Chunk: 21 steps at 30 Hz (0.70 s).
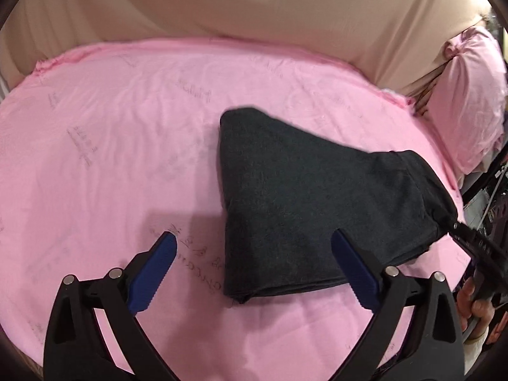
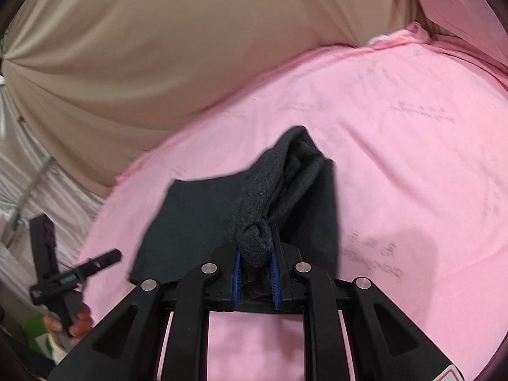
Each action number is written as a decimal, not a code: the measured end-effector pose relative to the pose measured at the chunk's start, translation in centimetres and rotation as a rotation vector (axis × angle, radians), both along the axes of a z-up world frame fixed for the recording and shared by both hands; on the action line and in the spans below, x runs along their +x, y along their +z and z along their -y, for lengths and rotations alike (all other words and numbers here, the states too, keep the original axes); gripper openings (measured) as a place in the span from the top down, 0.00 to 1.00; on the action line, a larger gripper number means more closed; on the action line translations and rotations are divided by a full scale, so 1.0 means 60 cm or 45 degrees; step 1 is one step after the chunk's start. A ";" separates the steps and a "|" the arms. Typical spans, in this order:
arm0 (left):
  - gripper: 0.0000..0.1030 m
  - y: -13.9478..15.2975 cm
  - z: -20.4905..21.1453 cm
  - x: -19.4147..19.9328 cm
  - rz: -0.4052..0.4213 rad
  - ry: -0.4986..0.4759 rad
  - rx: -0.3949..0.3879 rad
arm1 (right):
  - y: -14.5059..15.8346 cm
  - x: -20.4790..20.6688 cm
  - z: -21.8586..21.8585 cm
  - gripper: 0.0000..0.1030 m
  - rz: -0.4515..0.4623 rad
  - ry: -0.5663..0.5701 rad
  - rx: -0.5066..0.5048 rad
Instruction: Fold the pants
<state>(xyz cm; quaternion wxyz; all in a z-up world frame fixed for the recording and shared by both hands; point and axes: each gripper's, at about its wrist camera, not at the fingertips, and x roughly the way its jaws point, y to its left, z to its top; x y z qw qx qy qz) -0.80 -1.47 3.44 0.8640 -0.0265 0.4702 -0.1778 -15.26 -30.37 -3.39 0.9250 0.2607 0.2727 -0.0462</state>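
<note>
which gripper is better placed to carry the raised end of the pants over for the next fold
Right. The right gripper is already shut on a bunched end of the dark pants, lifted off the pink sheet. The left gripper hangs open above the near edge, gripping nothing.

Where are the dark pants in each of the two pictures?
Left wrist view: the dark pants lie folded right of center on the pink sheet, beyond the open left gripper.
Right wrist view: the pants sit at lower center, one bunched end pinched in the right gripper.
Shared landmark: the beige cover behind the pink sheet.
</note>
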 end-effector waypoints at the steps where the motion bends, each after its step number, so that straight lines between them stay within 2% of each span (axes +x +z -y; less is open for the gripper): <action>1: 0.08 -0.018 0.003 0.012 -0.046 0.007 -0.005 | -0.010 0.001 0.005 0.77 -0.032 0.000 0.003; 3: 0.13 -0.048 0.003 0.029 -0.123 0.028 -0.023 | -0.016 -0.012 0.006 0.72 -0.003 0.003 0.028; 4: 0.20 -0.066 -0.001 0.039 -0.180 0.026 -0.067 | -0.012 -0.020 0.006 0.69 0.010 -0.002 0.028; 5: 0.24 -0.077 -0.008 0.045 -0.218 0.033 -0.123 | -0.006 -0.028 0.007 0.57 0.025 -0.026 0.015; 6: 0.31 -0.074 -0.013 0.044 -0.194 0.045 -0.148 | -0.002 -0.034 0.008 0.46 0.041 -0.049 0.001; 7: 0.55 -0.072 -0.015 0.046 -0.212 0.013 -0.191 | 0.003 -0.038 0.012 0.43 0.054 -0.068 -0.010; 8: 0.61 -0.072 -0.018 0.048 -0.248 -0.009 -0.251 | 0.004 -0.038 0.016 0.38 0.056 -0.073 -0.008; 9: 0.63 -0.071 -0.022 0.049 -0.259 0.008 -0.273 | 0.003 -0.035 0.022 0.32 0.051 -0.072 0.005; 11: 0.67 -0.072 -0.026 0.050 -0.268 0.000 -0.295 | -0.013 -0.008 0.031 0.29 0.001 -0.015 0.053; 13: 0.73 -0.073 -0.037 0.047 -0.274 -0.004 -0.338 | -0.037 0.018 0.029 0.34 -0.057 0.023 0.107; 14: 0.78 -0.072 -0.044 0.046 -0.278 -0.003 -0.359 | -0.044 0.025 0.024 0.54 -0.051 0.041 0.136; 16: 0.83 -0.068 -0.061 0.046 -0.291 -0.023 -0.410 | -0.024 0.021 0.006 0.69 -0.020 0.037 0.099; 18: 0.85 -0.058 -0.070 0.041 -0.273 -0.034 -0.404 | 0.009 0.005 -0.016 0.72 0.056 0.085 0.097; 21: 0.86 -0.037 -0.091 0.019 -0.207 -0.043 -0.344 | 0.043 -0.012 -0.053 0.73 0.119 0.166 0.065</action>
